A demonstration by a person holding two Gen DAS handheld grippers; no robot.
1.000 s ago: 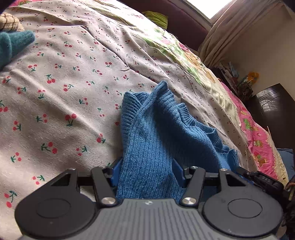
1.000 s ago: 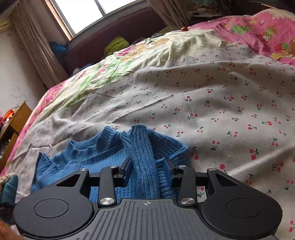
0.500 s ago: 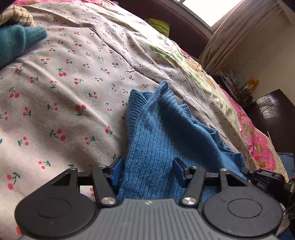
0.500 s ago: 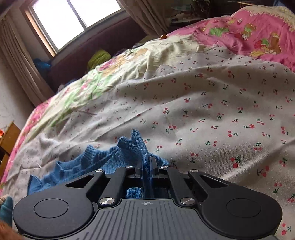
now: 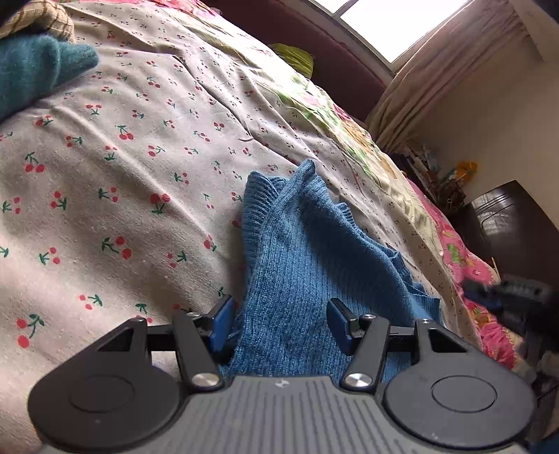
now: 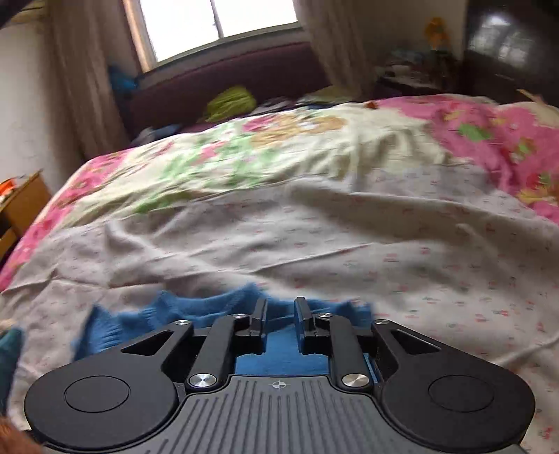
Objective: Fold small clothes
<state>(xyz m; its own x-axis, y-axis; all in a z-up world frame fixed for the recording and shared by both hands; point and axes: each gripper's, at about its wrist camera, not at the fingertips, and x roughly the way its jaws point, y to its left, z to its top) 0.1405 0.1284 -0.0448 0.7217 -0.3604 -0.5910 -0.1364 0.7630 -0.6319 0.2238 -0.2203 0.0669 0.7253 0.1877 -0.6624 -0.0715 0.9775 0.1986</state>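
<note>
A small blue knit sweater (image 5: pixel 307 251) lies rumpled on the cherry-print bedsheet (image 5: pixel 104 181). My left gripper (image 5: pixel 279 321) is open, its jaws wide apart on either side of the sweater's near edge, with knit lying between them. In the blurred right wrist view my right gripper (image 6: pixel 281 314) stands partly open above the sweater (image 6: pixel 195 310), with a gap between the jaws and nothing gripped. The right gripper (image 5: pixel 513 300) also shows at the right edge of the left wrist view.
A teal knit garment (image 5: pixel 35 73) and a plaid cloth (image 5: pixel 38 21) lie at the bed's far left. A floral pink quilt (image 6: pixel 489 139) covers the far side. A dark headboard (image 6: pixel 227 80), window, curtains, wooden nightstand (image 6: pixel 21 206) and dark cabinet (image 5: pixel 513 223) surround the bed.
My right gripper, shut on a fold of the sweater half a second ago, has opened, let it go and tilted up quickly. My left gripper stays open and has edged forward.
</note>
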